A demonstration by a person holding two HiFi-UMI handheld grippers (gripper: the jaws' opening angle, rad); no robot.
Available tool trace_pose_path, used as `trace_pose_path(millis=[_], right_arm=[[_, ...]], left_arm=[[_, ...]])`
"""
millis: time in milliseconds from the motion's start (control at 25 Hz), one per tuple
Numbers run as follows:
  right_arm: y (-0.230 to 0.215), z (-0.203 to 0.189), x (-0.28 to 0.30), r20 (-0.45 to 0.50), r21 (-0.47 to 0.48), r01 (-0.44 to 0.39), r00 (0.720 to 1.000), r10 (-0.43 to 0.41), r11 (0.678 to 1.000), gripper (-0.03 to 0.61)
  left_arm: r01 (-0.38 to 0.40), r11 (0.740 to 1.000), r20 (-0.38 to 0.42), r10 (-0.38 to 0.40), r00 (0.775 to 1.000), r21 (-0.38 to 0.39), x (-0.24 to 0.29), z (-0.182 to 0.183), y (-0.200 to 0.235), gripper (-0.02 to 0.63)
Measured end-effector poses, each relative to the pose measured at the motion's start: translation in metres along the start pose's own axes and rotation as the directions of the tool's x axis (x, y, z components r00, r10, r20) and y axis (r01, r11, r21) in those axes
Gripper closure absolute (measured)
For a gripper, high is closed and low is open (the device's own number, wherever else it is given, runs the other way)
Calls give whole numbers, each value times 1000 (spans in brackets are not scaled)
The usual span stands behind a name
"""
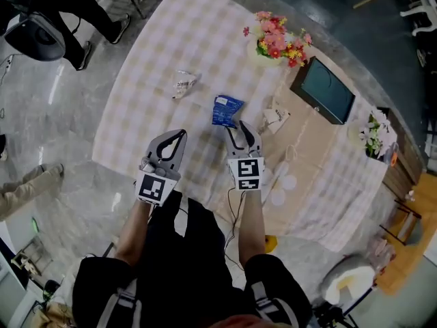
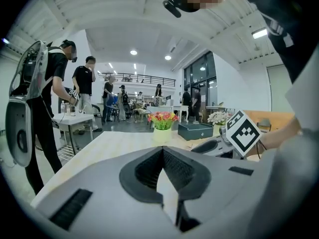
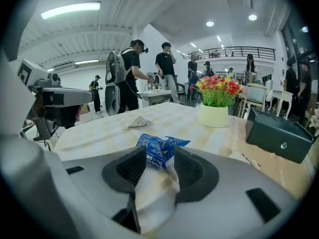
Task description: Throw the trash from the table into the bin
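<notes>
Nothing is binned yet, I'd say (no bin shows in any view). The left gripper [image 1: 179, 137] is closed and empty, with a crumpled white wrapper [image 1: 184, 83] well ahead of it on the table [image 1: 136, 121]. The blue packet [image 1: 227, 110] lies just off the tips of the right gripper [image 1: 239, 130], whose jaws stand partly apart, not gripping it. A scrunched paper [image 1: 275, 118] lies ahead to its right.

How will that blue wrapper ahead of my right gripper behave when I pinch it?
The blue wrapper looks thin and crumpled, so it is probably floppy and very light. It lies low on the table, so a push would likely slide it, not roll it.
</notes>
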State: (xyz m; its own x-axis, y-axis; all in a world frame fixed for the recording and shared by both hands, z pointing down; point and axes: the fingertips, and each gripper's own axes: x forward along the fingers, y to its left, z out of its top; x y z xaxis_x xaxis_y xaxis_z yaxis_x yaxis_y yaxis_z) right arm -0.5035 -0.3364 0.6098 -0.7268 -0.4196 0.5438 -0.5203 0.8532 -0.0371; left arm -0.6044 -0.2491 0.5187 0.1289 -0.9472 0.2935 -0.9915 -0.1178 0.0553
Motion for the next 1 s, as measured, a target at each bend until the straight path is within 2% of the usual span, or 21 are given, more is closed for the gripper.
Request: trace_pose_path(millis=[280,320,520,760,1000], right_arm=[[2,-7,6,-20,14,-11,1000,12,1000,416],[3,-8,6,-26,12,-14,1000,14,1000,460],[3,-7,2,-23,13,-7,1000,7,1000,548],[-1,8,-22,37,39,60,997,-62,997,565],[-1,17,-69,98,64,170,980,-175,983,566]], left_arm=[[-3,1000,-3,3,1000,-2,3,-4,3,611],[0,1000,-3,0,1000,-1,4,-3,2,611],[15,1000,5,-15,1000,-4,4,0,-1,611],[62,998,25,-63,998,17,-1,9,-10,611],[156,986,57,-159,986,54,-12,19,-34,611]])
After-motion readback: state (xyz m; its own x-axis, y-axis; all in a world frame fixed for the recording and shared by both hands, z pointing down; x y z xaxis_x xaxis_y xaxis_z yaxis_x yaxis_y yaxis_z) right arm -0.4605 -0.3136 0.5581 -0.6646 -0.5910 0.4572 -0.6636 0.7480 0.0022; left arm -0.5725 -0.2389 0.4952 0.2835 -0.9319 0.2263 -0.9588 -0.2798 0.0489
